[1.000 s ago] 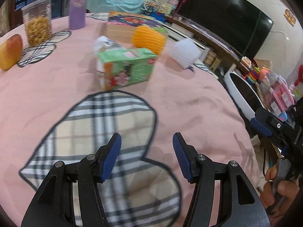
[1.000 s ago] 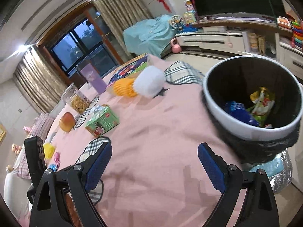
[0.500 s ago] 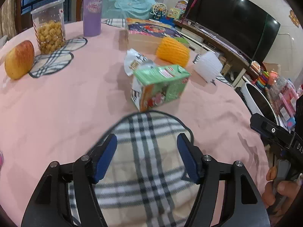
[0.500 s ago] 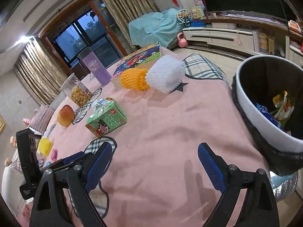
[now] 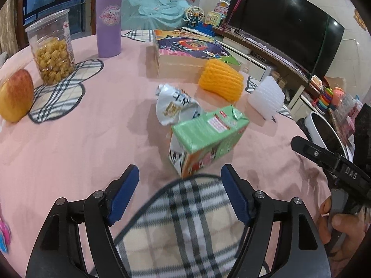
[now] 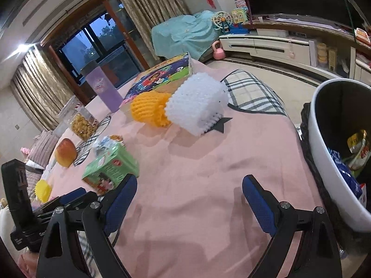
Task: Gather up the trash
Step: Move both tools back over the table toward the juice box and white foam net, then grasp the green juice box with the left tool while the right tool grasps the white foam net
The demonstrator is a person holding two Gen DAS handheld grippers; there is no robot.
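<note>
A green drink carton (image 5: 208, 139) lies on the pink tablecloth just ahead of my open, empty left gripper (image 5: 179, 185). A crumpled silver wrapper (image 5: 174, 106) lies right behind the carton. An orange foam net (image 5: 221, 82) and a white foam net (image 5: 266, 98) lie farther back. In the right wrist view the carton (image 6: 111, 166) is at the left, the nets (image 6: 150, 108) (image 6: 197, 103) are ahead, and the white trash bin (image 6: 324, 153) with wrappers inside stands at the right. My right gripper (image 6: 189, 192) is open and empty over the cloth.
An apple (image 5: 15, 97), a jar of snacks (image 5: 52, 48), a purple tumbler (image 5: 109, 20) and a colourful box (image 5: 185, 51) stand on the table. Plaid heart patches (image 5: 176, 227) mark the cloth. A TV and toy shelves are beyond the table edge.
My left gripper has moved forward toward the green carton, which is now close ahead of the fingers. My right gripper has swung left, so the bin has slid toward the right edge.
</note>
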